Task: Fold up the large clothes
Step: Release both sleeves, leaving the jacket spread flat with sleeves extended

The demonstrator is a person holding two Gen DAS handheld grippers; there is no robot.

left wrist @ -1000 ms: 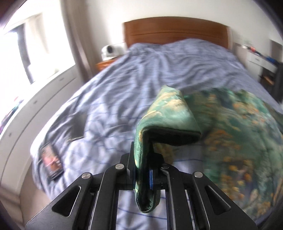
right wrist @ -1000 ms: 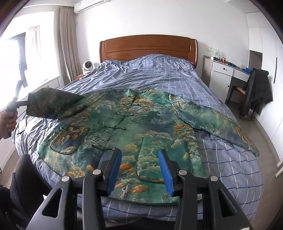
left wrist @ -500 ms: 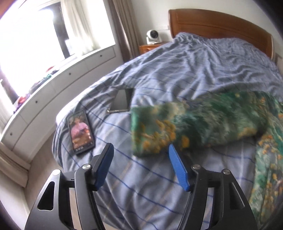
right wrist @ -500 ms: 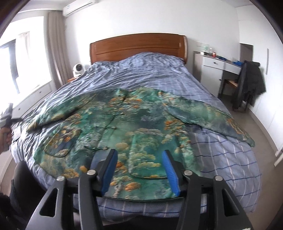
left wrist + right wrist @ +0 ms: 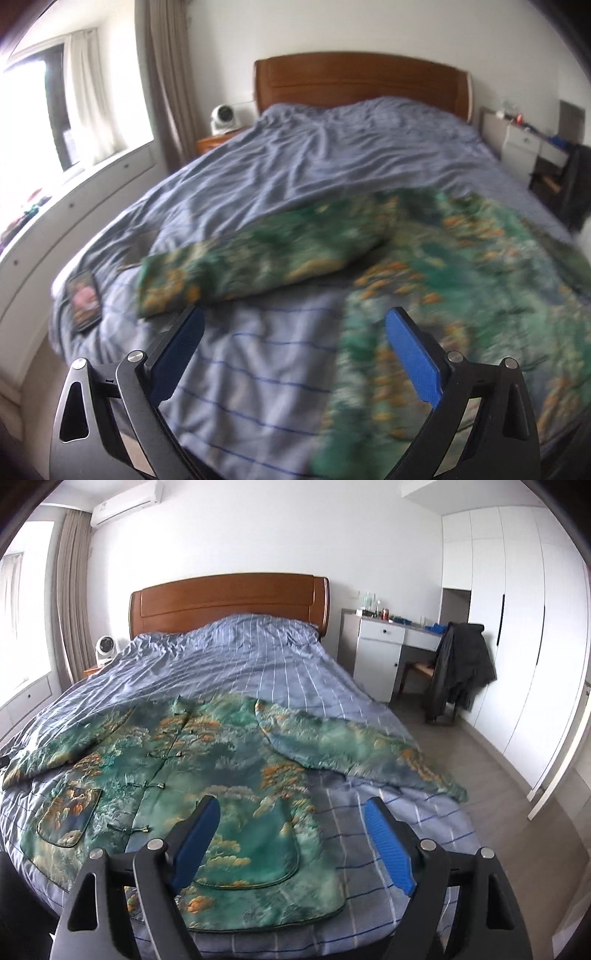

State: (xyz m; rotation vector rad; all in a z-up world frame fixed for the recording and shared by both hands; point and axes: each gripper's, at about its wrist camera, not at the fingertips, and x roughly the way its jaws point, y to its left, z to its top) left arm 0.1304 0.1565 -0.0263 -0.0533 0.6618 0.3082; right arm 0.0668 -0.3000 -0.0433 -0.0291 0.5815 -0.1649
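Observation:
A green jacket with orange and white cloud patterns lies spread face up on the blue striped bed. Both its sleeves are stretched out to the sides. Its left sleeve lies flat just beyond my left gripper, whose jaws are opening wide with nothing between them. My right gripper hovers over the jacket's lower hem and right pocket; its jaws are opening too, and nothing is gripped. The right sleeve reaches toward the bed's right edge.
A phone and a dark flat device lie near the bed's left edge. A wooden headboard, a small fan, a white desk and a chair with a dark coat surround the bed. Wardrobes line the right wall.
My left gripper let go of the sleeve cuff it held pinched, and the sleeve dropped flat on the bed. Both grippers' jaws widened. The right view swung to the right.

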